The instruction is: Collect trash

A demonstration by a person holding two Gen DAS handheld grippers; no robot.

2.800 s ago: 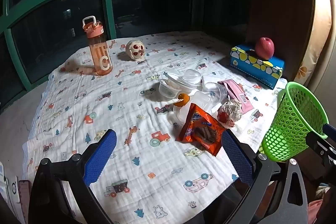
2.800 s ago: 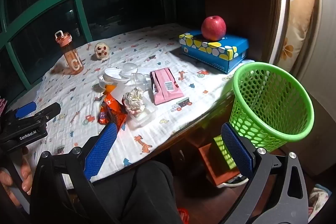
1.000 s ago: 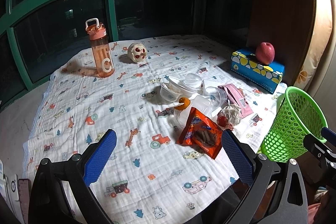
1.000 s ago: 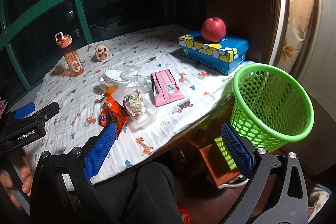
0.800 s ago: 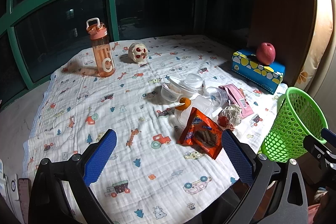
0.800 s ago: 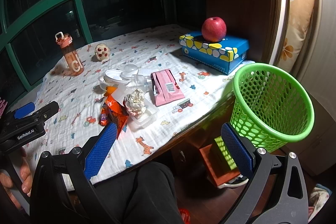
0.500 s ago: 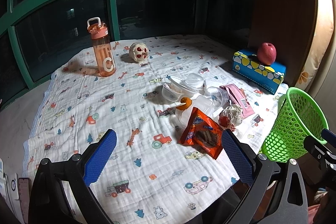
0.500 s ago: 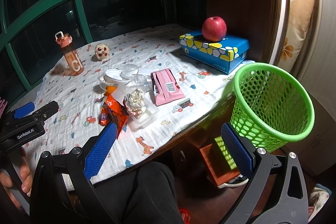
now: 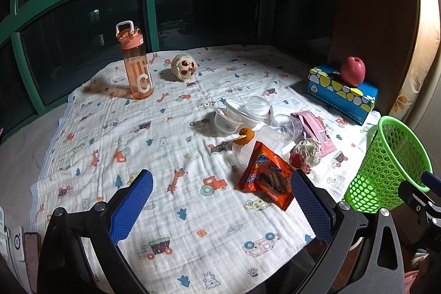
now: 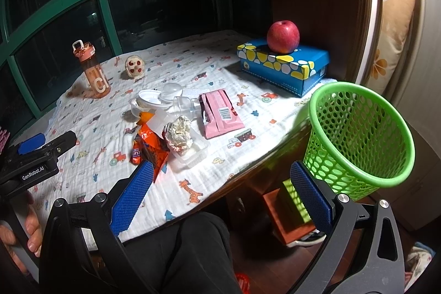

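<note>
Trash lies in a heap on the patterned cloth: an orange snack wrapper [image 9: 266, 182] [image 10: 148, 148], a crumpled foil ball [image 9: 307, 150] [image 10: 178, 134], a pink packet [image 9: 314, 130] [image 10: 220, 113], clear plastic cups and lids [image 9: 242, 115] [image 10: 154, 102] and an orange peel [image 9: 244, 135]. A green mesh basket [image 9: 386, 170] [image 10: 358, 134] stands off the table's right edge. My left gripper [image 9: 220, 203] hovers open above the cloth, just short of the orange wrapper. My right gripper [image 10: 220, 194] is open at the table's near edge, the basket beside its right finger.
An orange water bottle [image 9: 136, 65] [image 10: 93, 73] and a small skull toy [image 9: 184, 66] [image 10: 134, 65] stand at the far left. A blue tissue box [image 9: 341, 92] [image 10: 284, 65] bears a red apple [image 9: 352, 70] [image 10: 283, 36]. A person's leg [image 10: 198, 250] sits below the table edge.
The left wrist view has drifted slightly; the bottle and trash sit a little further right and down in frame. The right view is almost unchanged. Both grippers stay open.
</note>
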